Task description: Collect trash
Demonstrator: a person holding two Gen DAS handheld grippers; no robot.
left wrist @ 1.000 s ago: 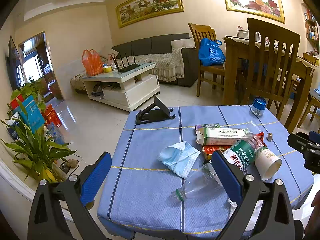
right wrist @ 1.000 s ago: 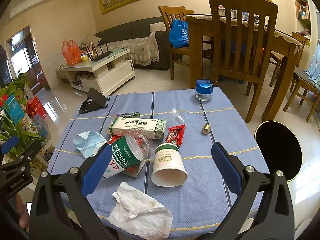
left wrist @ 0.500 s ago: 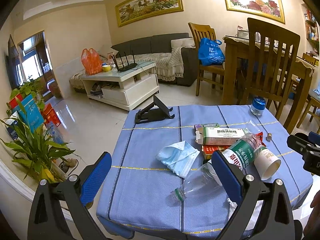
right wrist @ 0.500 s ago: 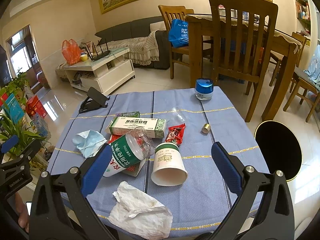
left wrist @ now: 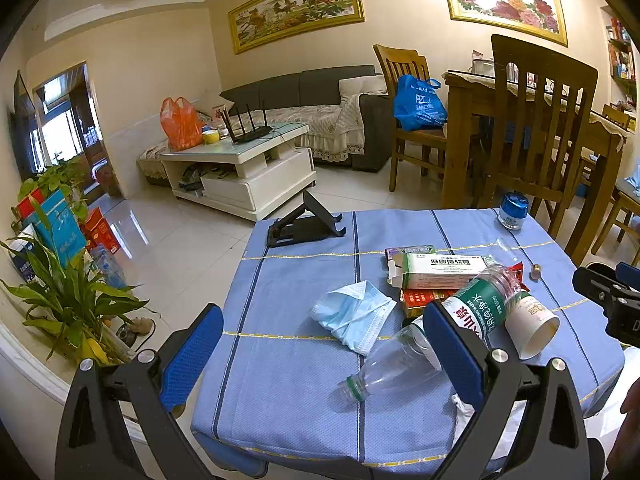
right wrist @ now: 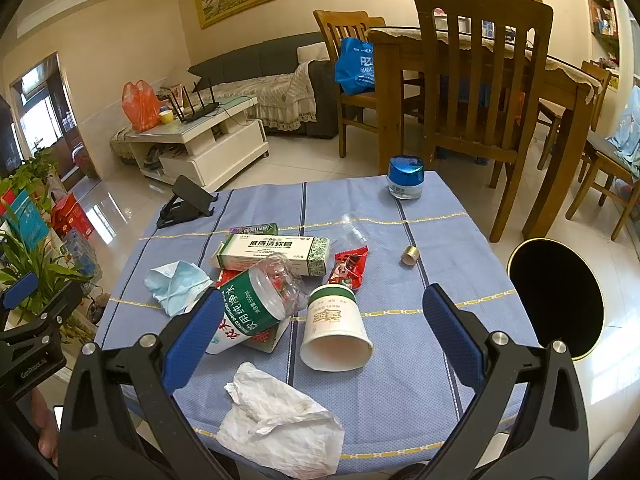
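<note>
Hovering with both grippers — left, right — spread wide and empty over the table, eyeing the cup lying between bottle and tissue — looking light, crushable, likely best pinched gently mid-wall.

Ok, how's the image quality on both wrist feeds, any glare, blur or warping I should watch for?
Left wrist view: sharp, strong fisheye bending at the edges, black corners, bright reflections on the floor tiles from the doorway. Right wrist view: also sharp, table evenly lit, glare patch on the floor beside the bin, whose inside is pure black. Both open grippers, left and right, block the lower frame.
</note>
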